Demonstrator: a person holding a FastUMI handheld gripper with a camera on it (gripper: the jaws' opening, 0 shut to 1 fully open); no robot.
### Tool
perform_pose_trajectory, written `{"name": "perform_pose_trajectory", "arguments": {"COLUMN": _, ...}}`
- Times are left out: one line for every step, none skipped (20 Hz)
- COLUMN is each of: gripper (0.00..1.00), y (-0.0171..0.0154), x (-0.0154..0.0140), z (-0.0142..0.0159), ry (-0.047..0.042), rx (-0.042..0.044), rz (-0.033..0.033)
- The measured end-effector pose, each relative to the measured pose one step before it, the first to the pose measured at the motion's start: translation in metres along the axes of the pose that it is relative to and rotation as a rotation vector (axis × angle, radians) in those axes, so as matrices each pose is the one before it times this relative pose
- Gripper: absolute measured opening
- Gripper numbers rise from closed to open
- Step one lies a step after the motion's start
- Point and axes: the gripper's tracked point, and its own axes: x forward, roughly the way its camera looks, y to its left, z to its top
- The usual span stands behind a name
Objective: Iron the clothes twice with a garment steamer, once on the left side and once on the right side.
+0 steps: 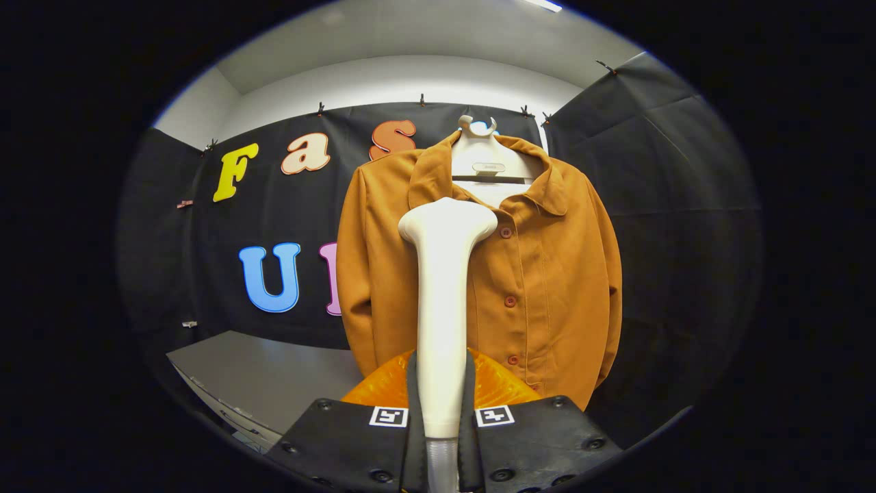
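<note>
An orange-brown buttoned jacket (547, 287) hangs on a white hanger (487, 164) straight ahead, its front facing me. My gripper (441, 418) is shut on the handle of a white garment steamer (443, 301), which stands upright between the fingers. The steamer's wide head (448, 222) sits in front of the jacket's left chest, just below the collar; I cannot tell whether it touches the cloth. The steamer hides a strip of the jacket's left front panel.
A grey table (274, 376) lies low to the left of the jacket. Black cloth walls close the booth behind and to the right of the jacket. An orange translucent part (496, 387) shows just behind my fingers.
</note>
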Motion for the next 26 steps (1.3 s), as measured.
{"name": "perform_pose_trajectory", "arguments": {"gripper": 0.21, "y": 0.00059, "x": -0.00054, "z": -0.00637, "ry": 0.01365, "rx": 0.00545, "rz": 0.00318}}
{"name": "perform_pose_trajectory", "arguments": {"gripper": 0.21, "y": 0.00039, "x": -0.00054, "z": -0.00776, "ry": 0.01871, "rx": 0.00617, "rz": 0.00317}}
{"name": "perform_pose_trajectory", "arguments": {"gripper": 0.21, "y": -0.00074, "x": -0.00112, "z": -0.00693, "ry": 0.01146, "rx": 0.00831, "rz": 0.00166}}
{"name": "perform_pose_trajectory", "arguments": {"gripper": 0.21, "y": -0.00096, "x": -0.0003, "z": -0.0063, "ry": 0.01194, "rx": 0.00456, "rz": 0.00005}}
{"name": "perform_pose_trajectory", "arguments": {"gripper": 0.21, "y": -0.00169, "x": -0.00076, "z": -0.00725, "ry": 0.01353, "rx": -0.00121, "rz": -0.00249}}
{"name": "perform_pose_trajectory", "arguments": {"gripper": 0.21, "y": -0.00174, "x": -0.00018, "z": -0.0072, "ry": 0.01332, "rx": -0.0066, "rz": -0.00358}}
{"name": "perform_pose_trajectory", "arguments": {"gripper": 0.21, "y": -0.00149, "x": -0.00053, "z": -0.00766, "ry": 0.01436, "rx": -0.00348, "rz": -0.00284}}
{"name": "perform_pose_trajectory", "arguments": {"gripper": 0.21, "y": -0.00046, "x": 0.0, "z": -0.00697, "ry": 0.01524, "rx": -0.00128, "rz": 0.00007}}
{"name": "perform_pose_trajectory", "arguments": {"gripper": 0.21, "y": -0.00095, "x": -0.00058, "z": -0.00942, "ry": 0.01718, "rx": -0.00056, "rz": 0.0003}}
{"name": "perform_pose_trajectory", "arguments": {"gripper": 0.21, "y": -0.00046, "x": -0.00016, "z": -0.00789, "ry": 0.01768, "rx": -0.00095, "rz": -0.00042}}
{"name": "perform_pose_trajectory", "arguments": {"gripper": 0.21, "y": -0.00005, "x": -0.00049, "z": -0.00793, "ry": 0.01405, "rx": 0.00195, "rz": -0.00044}}
{"name": "perform_pose_trajectory", "arguments": {"gripper": 0.21, "y": -0.00118, "x": -0.00004, "z": -0.00867, "ry": 0.01767, "rx": 0.001, "rz": -0.00215}}
{"name": "perform_pose_trajectory", "arguments": {"gripper": 0.21, "y": -0.00113, "x": 0.00061, "z": -0.00808, "ry": 0.01571, "rx": -0.00093, "rz": -0.00226}}
{"name": "perform_pose_trajectory", "arguments": {"gripper": 0.21, "y": -0.00099, "x": -0.00006, "z": -0.00764, "ry": 0.01529, "rx": -0.00224, "rz": -0.00395}}
{"name": "perform_pose_trajectory", "arguments": {"gripper": 0.21, "y": -0.00106, "x": 0.0002, "z": -0.00846, "ry": 0.01758, "rx": -0.00255, "rz": -0.00399}}
{"name": "perform_pose_trajectory", "arguments": {"gripper": 0.21, "y": -0.00128, "x": 0.00017, "z": -0.00819, "ry": 0.01583, "rx": -0.00039, "rz": -0.00174}}
{"name": "perform_pose_trajectory", "arguments": {"gripper": 0.21, "y": -0.00075, "x": 0.00028, "z": -0.00767, "ry": 0.01494, "rx": 0.00133, "rz": -0.00121}}
{"name": "perform_pose_trajectory", "arguments": {"gripper": 0.21, "y": -0.00134, "x": 0.00072, "z": -0.00677, "ry": 0.01384, "rx": 0.00088, "rz": -0.00144}}
{"name": "perform_pose_trajectory", "arguments": {"gripper": 0.21, "y": -0.00047, "x": 0.0004, "z": -0.0061, "ry": 0.01149, "rx": -0.002, "rz": -0.00198}}
{"name": "perform_pose_trajectory", "arguments": {"gripper": 0.21, "y": -0.00131, "x": 0.00096, "z": -0.00656, "ry": 0.01381, "rx": -0.00061, "rz": -0.00288}}
{"name": "perform_pose_trajectory", "arguments": {"gripper": 0.21, "y": -0.00067, "x": 0.0008, "z": -0.00754, "ry": 0.01511, "rx": 0.00173, "rz": -0.00122}}
{"name": "perform_pose_trajectory", "arguments": {"gripper": 0.21, "y": -0.00085, "x": 0.00022, "z": -0.00776, "ry": 0.01628, "rx": 0.00342, "rz": -0.00153}}
{"name": "perform_pose_trajectory", "arguments": {"gripper": 0.21, "y": -0.00025, "x": 0.00019, "z": -0.00691, "ry": 0.01518, "rx": 0.00027, "rz": -0.00132}}
{"name": "perform_pose_trajectory", "arguments": {"gripper": 0.21, "y": -0.00031, "x": 0.00023, "z": -0.00651, "ry": 0.01472, "rx": -0.00221, "rz": -0.00208}}
{"name": "perform_pose_trajectory", "arguments": {"gripper": 0.21, "y": -0.00148, "x": 0.00044, "z": -0.00599, "ry": 0.01603, "rx": -0.00337, "rz": -0.0031}}
{"name": "perform_pose_trajectory", "arguments": {"gripper": 0.21, "y": -0.00101, "x": 0.0007, "z": -0.00577, "ry": 0.01541, "rx": -0.00151, "rz": -0.00171}}
